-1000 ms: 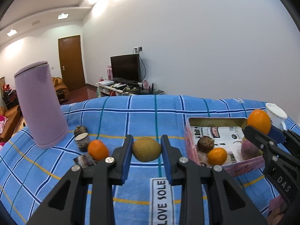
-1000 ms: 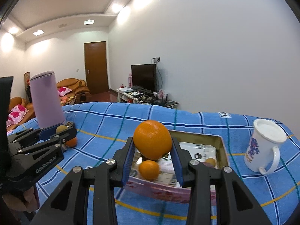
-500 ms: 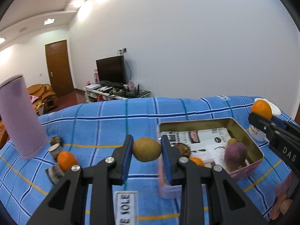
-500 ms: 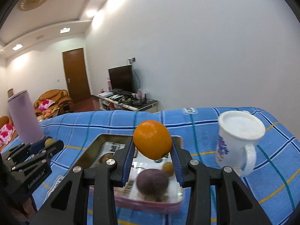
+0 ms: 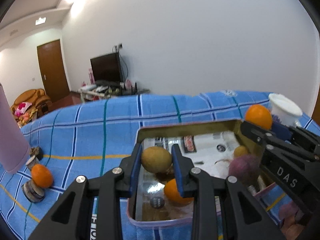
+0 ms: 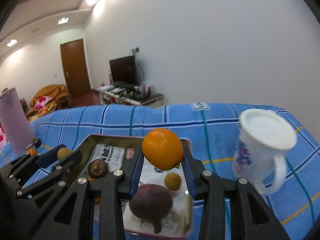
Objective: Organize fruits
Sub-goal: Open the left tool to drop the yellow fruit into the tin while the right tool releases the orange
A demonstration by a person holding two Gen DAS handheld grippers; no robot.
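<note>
My left gripper is shut on a yellow-green fruit and holds it above the left end of a pink-walled tin tray. My right gripper is shut on an orange above the tray's far right part. In the tray lie a purple fruit, a brown round fruit, a small yellow fruit and a small orange. Another orange sits on the blue checked cloth at left.
A lilac tumbler stands at far left, with small round tins and a dark fruit near it. A white mug stands right of the tray. The cloth covers the table.
Both grippers have moved over the tray with their fruit still held; the left came from the cloth at left, the right shifted toward the tray's right end near the mug.
</note>
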